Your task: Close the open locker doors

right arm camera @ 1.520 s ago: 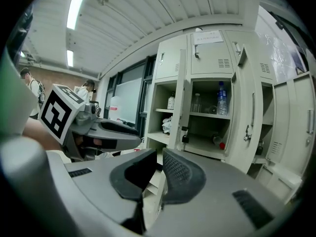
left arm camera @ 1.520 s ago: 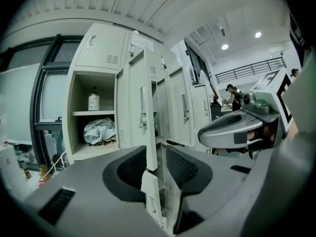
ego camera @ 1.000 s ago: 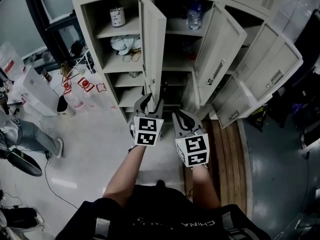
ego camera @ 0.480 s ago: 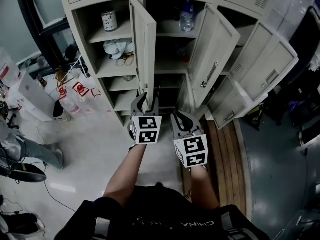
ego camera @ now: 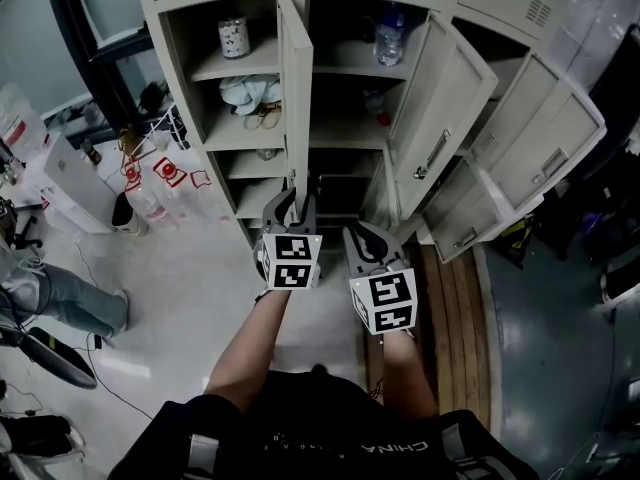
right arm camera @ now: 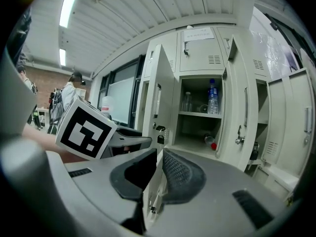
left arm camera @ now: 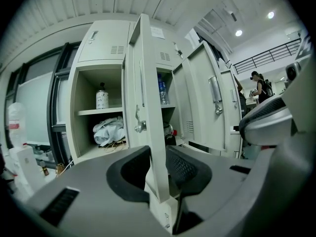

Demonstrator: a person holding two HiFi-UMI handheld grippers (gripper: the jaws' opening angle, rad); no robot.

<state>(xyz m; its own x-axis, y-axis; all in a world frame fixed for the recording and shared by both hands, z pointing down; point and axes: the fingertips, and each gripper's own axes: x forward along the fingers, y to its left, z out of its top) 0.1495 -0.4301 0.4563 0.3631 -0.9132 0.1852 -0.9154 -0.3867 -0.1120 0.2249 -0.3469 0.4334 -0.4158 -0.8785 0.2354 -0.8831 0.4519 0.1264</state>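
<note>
The upper door [ego camera: 297,88] at 12 o'clock is pinched at its edge by the left gripper [left arm camera: 158,149], whose jaws have just been closing, the edge of a lower door [right arm camera: 153,199] is clamped by the right gripper [right arm camera: 158,154], and both should be swung steadily shut.

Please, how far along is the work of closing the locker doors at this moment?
Done: nothing that shows yet. In hand: the left gripper, whose jaws have just been closing, now pinches the edge of the left door, which stands between them. Left: that door, the middle door and the right door all stand wide open.
</note>
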